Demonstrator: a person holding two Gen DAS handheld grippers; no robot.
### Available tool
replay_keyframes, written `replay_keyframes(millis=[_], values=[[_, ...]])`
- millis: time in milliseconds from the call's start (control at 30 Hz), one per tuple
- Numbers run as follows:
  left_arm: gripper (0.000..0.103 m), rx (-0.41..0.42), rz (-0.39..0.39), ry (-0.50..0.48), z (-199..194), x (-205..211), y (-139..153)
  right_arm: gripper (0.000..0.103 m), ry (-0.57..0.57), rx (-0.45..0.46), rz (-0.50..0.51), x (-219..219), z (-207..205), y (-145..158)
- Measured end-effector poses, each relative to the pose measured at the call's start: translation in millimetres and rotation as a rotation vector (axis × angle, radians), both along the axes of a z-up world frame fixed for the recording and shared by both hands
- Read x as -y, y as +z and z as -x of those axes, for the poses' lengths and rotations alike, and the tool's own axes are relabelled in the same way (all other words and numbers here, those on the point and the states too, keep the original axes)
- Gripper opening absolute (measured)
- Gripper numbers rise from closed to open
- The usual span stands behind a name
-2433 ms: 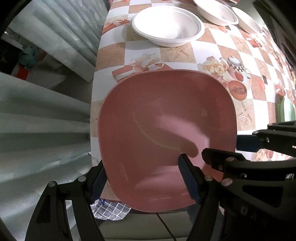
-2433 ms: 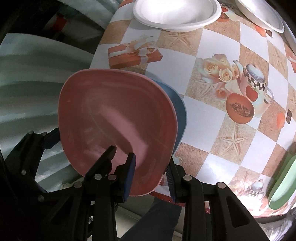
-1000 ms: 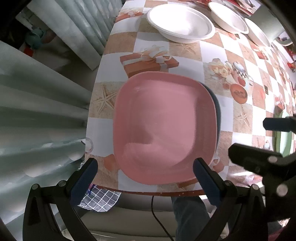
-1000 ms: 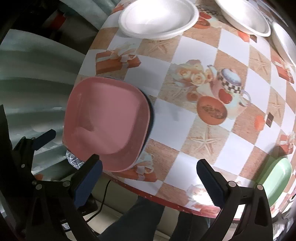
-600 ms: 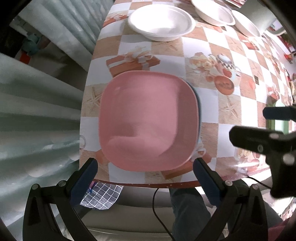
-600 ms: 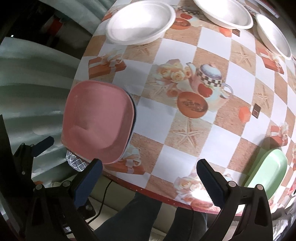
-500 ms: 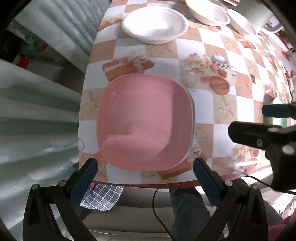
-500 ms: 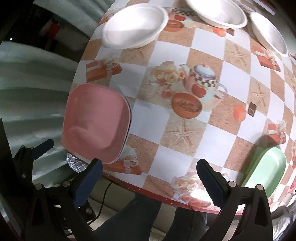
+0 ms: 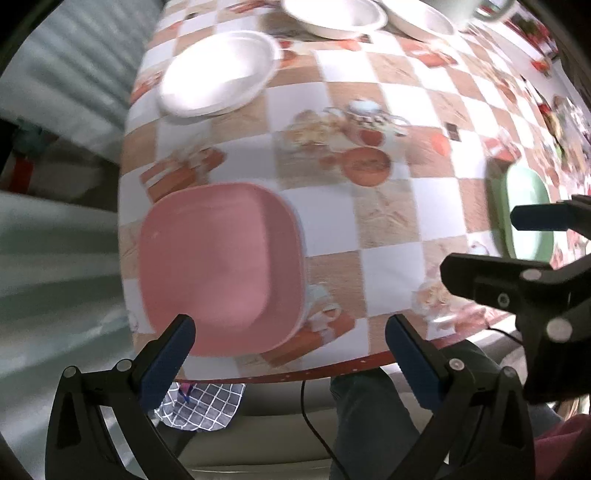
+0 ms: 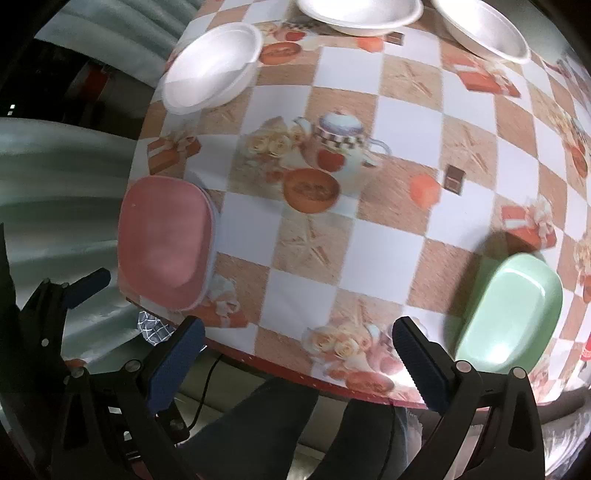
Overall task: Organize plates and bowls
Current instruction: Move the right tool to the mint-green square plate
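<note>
A pink square plate (image 9: 221, 266) lies on the table's near left corner, stacked on a blue plate of which only a thin edge shows; it also shows in the right wrist view (image 10: 166, 240). A green square plate (image 10: 511, 314) lies at the near right edge, also seen in the left wrist view (image 9: 526, 218). Three white bowls (image 9: 218, 74) (image 9: 334, 14) (image 10: 484, 26) sit at the far side. My left gripper (image 9: 291, 350) is open and empty above the near edge. My right gripper (image 10: 299, 354) is open and empty, between the pink and green plates.
The table (image 10: 388, 236) has a checkered cloth printed with teapots, gifts and starfish. A grey-green curtain (image 9: 55, 266) hangs at the left. The person's legs (image 10: 266, 424) and a cable are below the near edge. A checked cloth (image 9: 199, 406) lies under the corner.
Both grippers let go of the pink plate, which now rests on the blue one. Both opened wide, pulled back and swung to the right, bringing the green plate into view.
</note>
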State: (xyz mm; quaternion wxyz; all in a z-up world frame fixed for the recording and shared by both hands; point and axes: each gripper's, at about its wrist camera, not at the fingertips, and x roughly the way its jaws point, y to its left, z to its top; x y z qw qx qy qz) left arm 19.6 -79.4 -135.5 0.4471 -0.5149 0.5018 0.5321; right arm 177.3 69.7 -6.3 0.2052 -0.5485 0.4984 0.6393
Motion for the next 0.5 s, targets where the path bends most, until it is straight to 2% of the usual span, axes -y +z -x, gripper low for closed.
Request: replay_keyframes(millis=[233,500], values=[[0.103,-0.001,0.015,-0.104,-34.2,-17.6,-3.5,0.102,-0.074,0.003,0.011,-2.4,-41.7,-0.2],[0.103,-0.013,0.04,-0.211,-71.8,-35.3,-8.8,0.102,-0.239,0.021,0.03,-11.0,-110.7,-13.3]])
